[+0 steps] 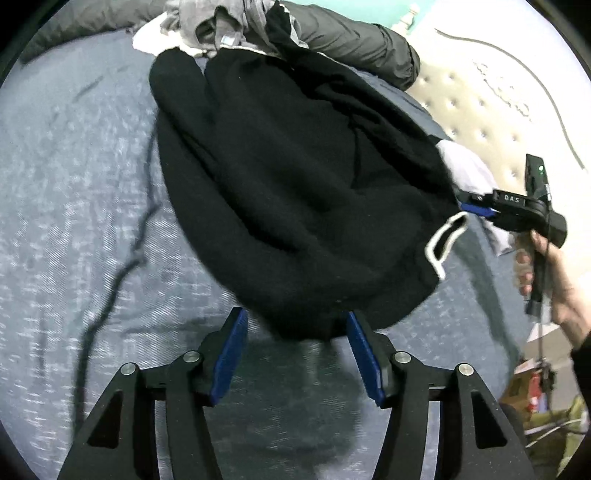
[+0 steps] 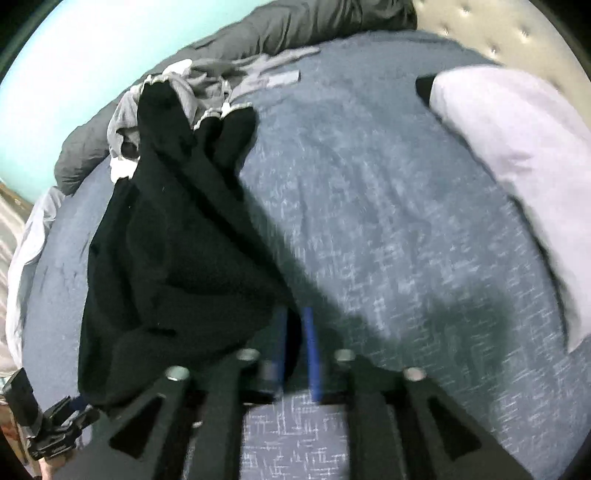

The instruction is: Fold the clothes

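A black fleece garment (image 1: 295, 166) with a white drawstring loop (image 1: 443, 240) lies bunched on the blue-grey bed cover (image 1: 74, 184). My left gripper (image 1: 295, 317) stands open at the garment's near hem; the cloth edge reaches between the blue pads without being pinched. At the garment's right edge my right gripper (image 1: 467, 203) has the cloth between its jaws. In the blurred right wrist view, the right gripper (image 2: 295, 317) has its pads close together with black cloth filling the gap, and the garment (image 2: 173, 240) runs taut to it. The left gripper (image 2: 83, 408) shows at lower left.
A heap of grey and white clothes (image 1: 218, 22) sits at the bed's far end, beside a dark grey duvet (image 1: 369, 44). A pale lilac cloth (image 2: 517, 166) lies to the right, near the tufted headboard (image 1: 480, 110). A person's hand (image 1: 554, 277) holds the right gripper above floor clutter (image 1: 535, 387).
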Demonstrator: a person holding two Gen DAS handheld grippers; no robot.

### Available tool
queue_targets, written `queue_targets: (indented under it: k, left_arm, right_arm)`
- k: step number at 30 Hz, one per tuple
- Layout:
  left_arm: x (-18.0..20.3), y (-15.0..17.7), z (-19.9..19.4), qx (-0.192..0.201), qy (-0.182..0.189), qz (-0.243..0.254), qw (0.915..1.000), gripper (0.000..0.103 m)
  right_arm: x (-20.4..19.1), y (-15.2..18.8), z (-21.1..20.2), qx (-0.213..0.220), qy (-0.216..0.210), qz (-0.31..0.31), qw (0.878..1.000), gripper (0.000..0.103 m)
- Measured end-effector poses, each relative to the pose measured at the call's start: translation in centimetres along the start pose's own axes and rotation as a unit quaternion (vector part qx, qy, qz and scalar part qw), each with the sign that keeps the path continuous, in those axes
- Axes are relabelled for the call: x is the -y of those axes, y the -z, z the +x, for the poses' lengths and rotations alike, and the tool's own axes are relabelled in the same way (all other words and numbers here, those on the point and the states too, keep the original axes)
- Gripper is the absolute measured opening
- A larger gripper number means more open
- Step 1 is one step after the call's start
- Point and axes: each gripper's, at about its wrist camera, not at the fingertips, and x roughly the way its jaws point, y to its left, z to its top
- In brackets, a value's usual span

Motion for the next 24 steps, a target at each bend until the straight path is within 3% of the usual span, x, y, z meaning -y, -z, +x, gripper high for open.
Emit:
queue_targets:
  k: [1,12,14,15,17,18,19,21,24]
  left_arm:
    - [0.0,0.0,0.0,-0.001,0.005,-0.003,1.0000,0.066]
    - [-0.5,0.3,2.0,-0.013,0.021,-0.045,0.9987,0.068]
    - [-0.3,0.3,2.5,-0.014,0.022,-0.043,0.9987,0.067]
    - [-0.2,0.3,2.7,-0.014,0.021,-0.039,0.9989,0.066]
    - [0.1,0.3,2.9,-0.012,0.023,-0.034,0.9991,0.050]
    - [0.1,0.3,2.8,-0.011,0.030,-0.037,0.9988,0.030]
    - [0.2,0.2,2.6,-0.011,0.037,-0.040,0.9984,0.018]
    - [0.4,0.1,1.8,-0.004,0.048,-0.040,0.9981,0.010]
    - [1.2,-0.6,-0.6,0.017,0.046,-0.021,0.9986,0.008]
  right_arm:
    - [0.0,-0.2,0.0,0.000,-0.005,0.001,1.000,0.054]
    - [-1.6,-0.5,3.9,-0.049,-0.015,-0.029,0.998,0.053]
    - [-2.0,-0.2,4.4,-0.056,-0.017,-0.038,0.998,0.028]
    - [-2.2,0.0,4.6,-0.058,-0.012,-0.045,0.997,0.021]
    - [-2.6,0.3,4.3,-0.054,-0.014,-0.053,0.997,0.009]
    - [-2.7,0.4,4.0,-0.052,-0.016,-0.057,0.997,0.008]
    - [-2.9,0.6,3.7,-0.049,-0.018,-0.060,0.997,0.007]
    - [-3.1,0.6,2.7,-0.039,-0.034,-0.061,0.997,0.006]
    - [-3.9,0.1,0.3,-0.018,-0.067,-0.057,0.996,0.006]
